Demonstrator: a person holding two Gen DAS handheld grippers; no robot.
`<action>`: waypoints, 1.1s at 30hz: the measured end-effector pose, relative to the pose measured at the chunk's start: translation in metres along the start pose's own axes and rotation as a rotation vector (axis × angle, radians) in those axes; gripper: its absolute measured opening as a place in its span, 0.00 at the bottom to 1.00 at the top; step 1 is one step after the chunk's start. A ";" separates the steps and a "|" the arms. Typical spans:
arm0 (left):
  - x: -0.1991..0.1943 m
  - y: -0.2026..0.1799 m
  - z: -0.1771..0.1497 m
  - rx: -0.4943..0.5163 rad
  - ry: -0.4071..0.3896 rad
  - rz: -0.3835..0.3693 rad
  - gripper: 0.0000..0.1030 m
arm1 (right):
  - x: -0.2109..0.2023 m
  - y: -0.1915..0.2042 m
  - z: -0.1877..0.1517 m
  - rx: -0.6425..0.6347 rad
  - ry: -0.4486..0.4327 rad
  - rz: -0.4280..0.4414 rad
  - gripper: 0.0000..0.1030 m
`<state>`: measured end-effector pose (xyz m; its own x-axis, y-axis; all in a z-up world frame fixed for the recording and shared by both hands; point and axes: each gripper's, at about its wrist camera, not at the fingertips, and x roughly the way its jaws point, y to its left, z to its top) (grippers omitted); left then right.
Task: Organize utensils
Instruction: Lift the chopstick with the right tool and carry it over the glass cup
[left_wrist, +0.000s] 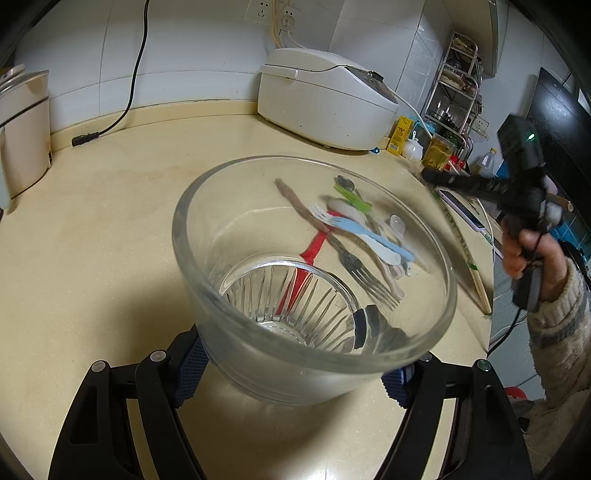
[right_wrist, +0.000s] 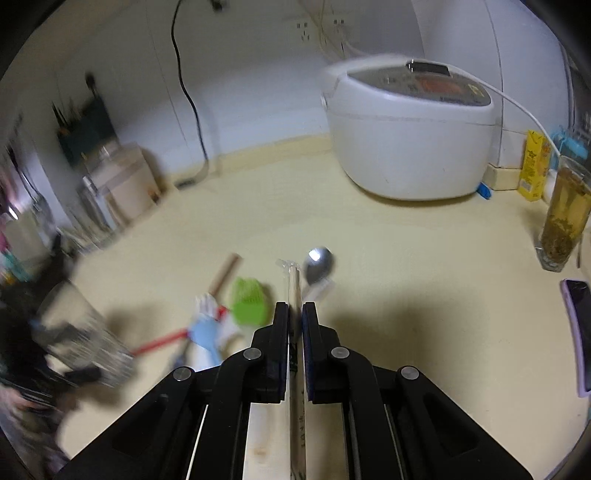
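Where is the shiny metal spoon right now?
In the right wrist view the metal spoon lies on the counter just beyond the right gripper, right of the green utensil.

a white rice cooker (right_wrist: 410, 136) by the wall, a glass of tea (right_wrist: 565, 218) and a phone (right_wrist: 580, 332) nearby

Glass bowl (left_wrist: 314, 280) on surface (left_wrist: 110, 229), utensils (left_wrist: 351, 229) just behind it, rice cooker (left_wrist: 325, 96) farther back by wall.

Clear ribbed glass tumbler (left_wrist: 295, 295): glossy, smooth.
Cream stone-look countertop (left_wrist: 122, 221): matt, speckled.
Grey metal fork (left_wrist: 365, 275): dull sheen.
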<state>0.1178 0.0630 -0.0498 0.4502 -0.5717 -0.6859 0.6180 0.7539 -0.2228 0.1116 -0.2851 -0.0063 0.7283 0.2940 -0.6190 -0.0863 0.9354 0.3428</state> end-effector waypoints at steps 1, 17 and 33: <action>0.000 0.000 0.000 0.000 0.000 0.000 0.79 | -0.007 0.001 0.004 0.011 -0.016 0.031 0.07; 0.000 0.000 0.000 -0.001 0.000 -0.001 0.79 | 0.016 -0.030 0.000 0.100 0.070 -0.022 0.07; 0.001 0.001 0.000 -0.002 0.001 -0.002 0.79 | -0.066 0.021 0.042 -0.005 -0.173 0.148 0.07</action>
<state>0.1186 0.0630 -0.0504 0.4482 -0.5731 -0.6860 0.6179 0.7532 -0.2256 0.0901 -0.2928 0.0712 0.8132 0.3905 -0.4315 -0.2039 0.8857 0.4171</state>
